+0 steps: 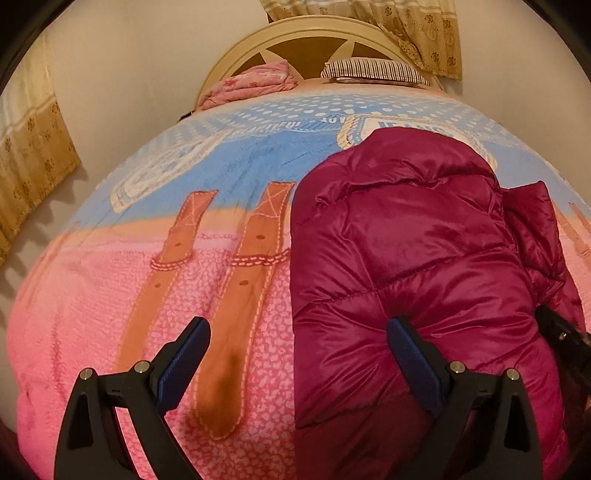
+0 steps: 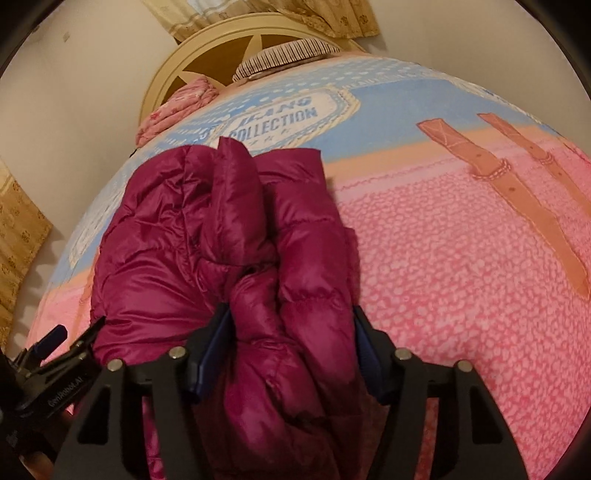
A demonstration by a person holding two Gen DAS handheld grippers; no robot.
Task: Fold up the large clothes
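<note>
A magenta puffer jacket (image 1: 417, 258), glossy and quilted into plump horizontal channels, lies bunched on a bed, its nylon shell creased and catching the light. In the right wrist view a thick fold of the jacket (image 2: 291, 295) fills the space between the two blue-padded fingers of the right claw (image 2: 291, 325), which stand about half apart with both pads against the fabric, gripping the wad. The rest of the garment spreads ahead of that claw and to its left, a padded sleeve or collar ridge rising at the far end.

The left claw (image 1: 299, 332) hangs wide open with nothing between its fingers; its right finger (image 1: 402, 332) sits over the jacket's rounded near edge, its left finger (image 1: 192, 339) over bare bedding. Whether the right finger touches the cloth cannot be told. The same claw shows as a black frame at the lower left of the right wrist view (image 2: 70, 339).

Under the jacket lies a fleecy blanket (image 1: 110, 314), pink and pebbled near the claws, pale blue farther ahead, printed with orange-brown buckled straps (image 1: 236, 295) and a stitched label (image 2: 273, 114) reading "JEANS COLLECTION". Beyond it, at the head of the bed, are a rumpled pink cloth (image 1: 255, 85), a striped pillow (image 1: 373, 70) and a curved cream headboard (image 1: 236, 55) with brown panels. Tan flowered curtains (image 1: 424, 33) hang against the plain wall.
</note>
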